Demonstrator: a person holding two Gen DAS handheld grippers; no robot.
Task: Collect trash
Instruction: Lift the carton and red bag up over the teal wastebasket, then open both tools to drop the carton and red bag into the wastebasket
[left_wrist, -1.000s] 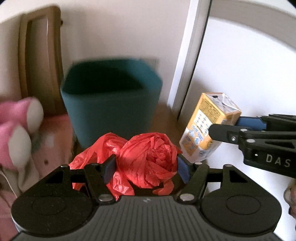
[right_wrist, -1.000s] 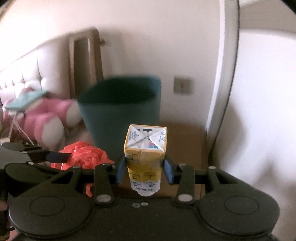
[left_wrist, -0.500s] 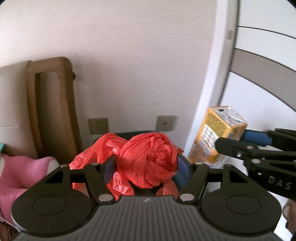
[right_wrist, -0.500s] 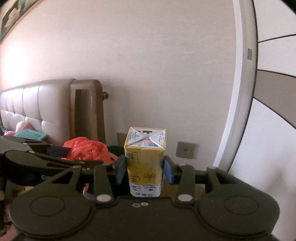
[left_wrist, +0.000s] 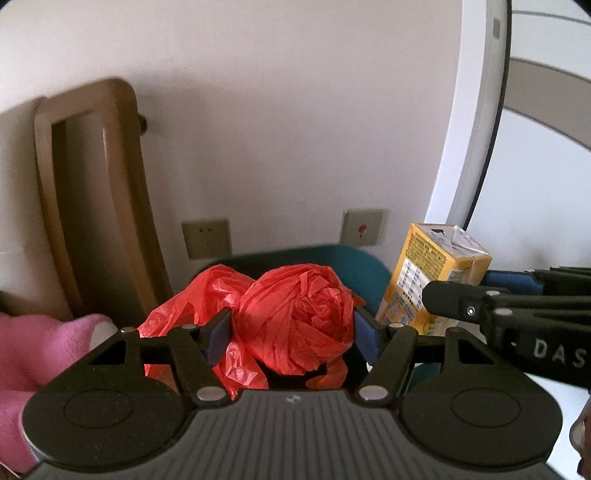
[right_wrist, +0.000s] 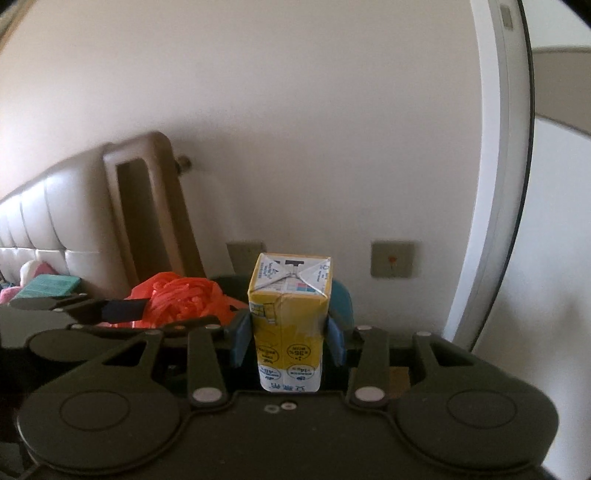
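Note:
My left gripper (left_wrist: 291, 332) is shut on a crumpled red plastic bag (left_wrist: 295, 317), which also shows in the right wrist view (right_wrist: 181, 299). My right gripper (right_wrist: 288, 332) is shut on a yellow drink carton (right_wrist: 288, 325), held upright; the carton shows at the right of the left wrist view (left_wrist: 428, 280). The rim of a teal trash bin (left_wrist: 354, 262) peeks out just behind and below both items; in the right wrist view only a sliver of the bin (right_wrist: 341, 299) shows beside the carton. Both grippers are side by side above the bin.
A white wall with two sockets (left_wrist: 207, 236) is close ahead. A brown wooden bed frame post (left_wrist: 88, 192) and padded headboard (right_wrist: 48, 229) stand at the left, with a pink plush toy (left_wrist: 44, 354) below. A white door frame (left_wrist: 476, 129) rises at the right.
Both grippers have risen with their loads. The bin, in full view a second ago, has dropped to the bottom of the views behind the bag and carton. Over the last half second the views tilted slightly back down.

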